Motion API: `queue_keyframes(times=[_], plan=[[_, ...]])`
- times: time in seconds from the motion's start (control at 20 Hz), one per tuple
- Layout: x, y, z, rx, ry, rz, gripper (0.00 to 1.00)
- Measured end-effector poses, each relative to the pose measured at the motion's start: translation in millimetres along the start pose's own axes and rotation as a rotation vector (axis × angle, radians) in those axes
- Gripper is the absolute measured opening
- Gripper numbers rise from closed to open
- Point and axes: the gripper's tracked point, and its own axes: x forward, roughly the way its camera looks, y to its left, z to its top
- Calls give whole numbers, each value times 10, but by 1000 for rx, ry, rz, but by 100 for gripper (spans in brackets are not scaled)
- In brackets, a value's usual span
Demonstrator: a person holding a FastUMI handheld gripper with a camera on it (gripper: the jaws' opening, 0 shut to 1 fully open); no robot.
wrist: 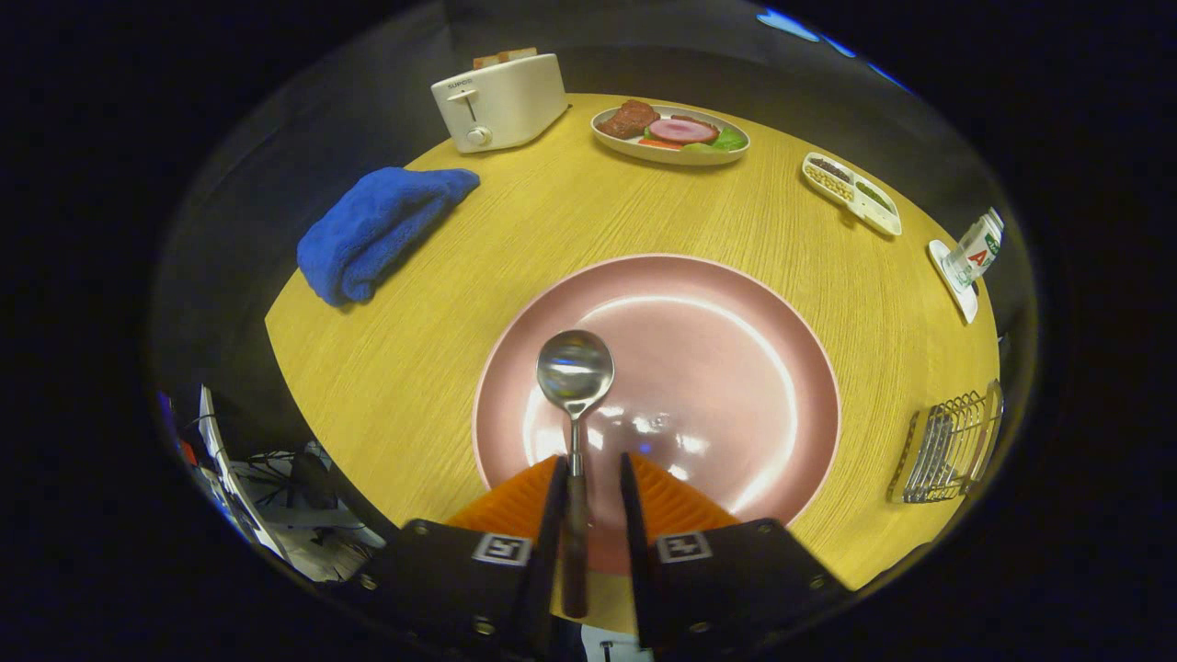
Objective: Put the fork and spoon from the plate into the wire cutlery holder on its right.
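Gripper view: spoon [575, 386] handle between the fingers [588, 487] over the pink plate [736, 368]
Left finger touches the handle, right stands apart; this unclenched hold risks the spoon slipping before the wire holder [947, 450]

The fingers [588, 478] stand slightly apart around the spoon [575, 395] handle, a gap showing on the right side. The spoon lies on the pink plate [736, 368], whose right half is bare. Between the plate and the wire cutlery holder [947, 446] at the right edge of the table [552, 230], bare wood leaves an open lane. Far off stand a toaster [501, 101], food dish [671, 136] and divided tray [851, 191]; a blue towel [377, 230] lies left, well apart.
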Motion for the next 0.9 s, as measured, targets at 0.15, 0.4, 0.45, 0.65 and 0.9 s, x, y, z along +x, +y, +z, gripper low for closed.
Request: queue_keyframes(times=[0.15, 0.4, 0.45, 0.65, 0.9], plan=[[59, 30, -10, 22, 9, 26, 26], [61, 14, 5, 21, -2, 33, 7], [58, 6, 3, 17, -5, 31, 7], [50, 9, 10, 51, -14, 31, 7], [-17, -93, 100, 128, -38, 34, 7]])
